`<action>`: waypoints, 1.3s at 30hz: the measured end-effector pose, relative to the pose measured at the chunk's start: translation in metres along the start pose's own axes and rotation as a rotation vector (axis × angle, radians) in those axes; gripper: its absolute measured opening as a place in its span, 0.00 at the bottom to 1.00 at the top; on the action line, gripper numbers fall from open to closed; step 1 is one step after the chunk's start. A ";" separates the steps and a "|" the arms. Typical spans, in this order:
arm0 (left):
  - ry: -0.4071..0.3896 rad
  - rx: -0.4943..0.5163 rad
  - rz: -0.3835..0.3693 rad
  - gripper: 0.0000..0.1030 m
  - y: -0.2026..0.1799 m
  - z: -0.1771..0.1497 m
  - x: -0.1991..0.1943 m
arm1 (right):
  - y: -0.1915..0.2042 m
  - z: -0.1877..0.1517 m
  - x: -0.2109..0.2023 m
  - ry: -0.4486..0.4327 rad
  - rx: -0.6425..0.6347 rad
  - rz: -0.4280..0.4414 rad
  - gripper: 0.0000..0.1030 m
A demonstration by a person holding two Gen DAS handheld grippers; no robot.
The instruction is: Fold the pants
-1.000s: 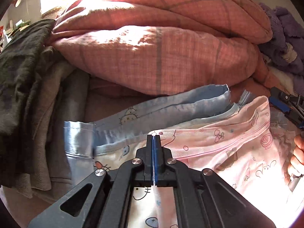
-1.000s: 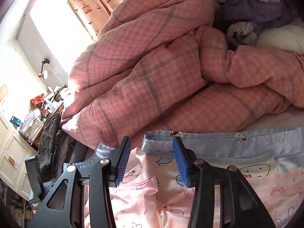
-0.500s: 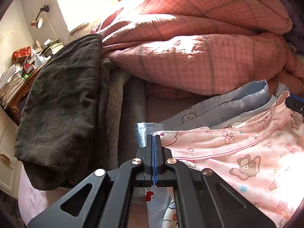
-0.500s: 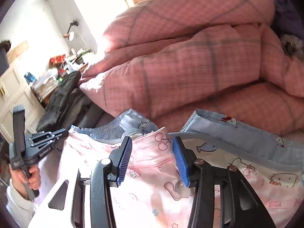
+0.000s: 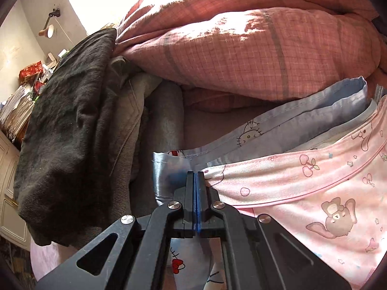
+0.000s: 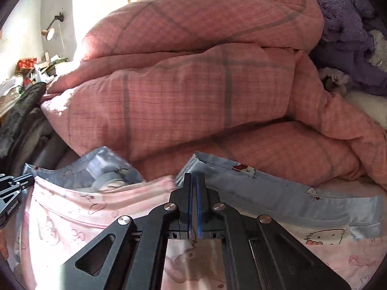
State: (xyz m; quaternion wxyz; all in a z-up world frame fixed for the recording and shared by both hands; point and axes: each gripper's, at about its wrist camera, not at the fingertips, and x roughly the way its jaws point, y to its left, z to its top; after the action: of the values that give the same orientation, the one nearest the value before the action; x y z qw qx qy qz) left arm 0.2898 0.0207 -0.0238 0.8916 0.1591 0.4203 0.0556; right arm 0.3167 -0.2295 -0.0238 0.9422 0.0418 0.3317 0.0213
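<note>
The pants are pink cotton with cartoon prints, lying on a bed over a light blue cartoon-print cloth. My left gripper is shut on the left corner of the pants' top edge. In the right wrist view the pants spread to the left, and my right gripper is shut on the right end of their top edge, beside the blue cloth. The left gripper's body shows at the left edge there.
A bulky pink checked quilt is piled right behind the pants. Dark and grey folded clothes lie to the left. Purple fleece sits at the back right. A cluttered desk and wall lamp stand far left.
My right gripper has closed from open onto the pants' top edge. My left gripper stays shut on the other corner and has moved left with it, stretching the edge.
</note>
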 end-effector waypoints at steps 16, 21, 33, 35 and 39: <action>-0.354 0.015 -0.264 0.18 0.029 -0.098 -0.197 | 0.000 0.004 -0.233 -0.387 -0.039 0.176 0.46; -0.296 0.101 -0.558 0.14 -0.002 -0.166 -0.226 | -0.012 -0.046 -0.307 -0.400 -0.068 0.123 0.46; -0.231 0.167 -0.590 0.18 -0.059 -0.237 -0.244 | -0.042 -0.230 -0.364 -0.317 0.023 -0.205 0.53; -0.217 0.155 -0.538 0.19 -0.063 -0.234 -0.241 | -0.049 -0.244 -0.370 -0.310 0.071 -0.190 0.53; -0.251 0.168 -0.394 0.24 -0.079 -0.234 -0.236 | -0.052 -0.268 -0.379 -0.288 0.108 -0.175 0.53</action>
State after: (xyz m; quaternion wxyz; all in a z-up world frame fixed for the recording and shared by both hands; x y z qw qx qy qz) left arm -0.0440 -0.0533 -0.0166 0.9141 0.1532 0.3322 -0.1747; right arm -0.1461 -0.2896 0.0000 0.9746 0.0660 0.1965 -0.0847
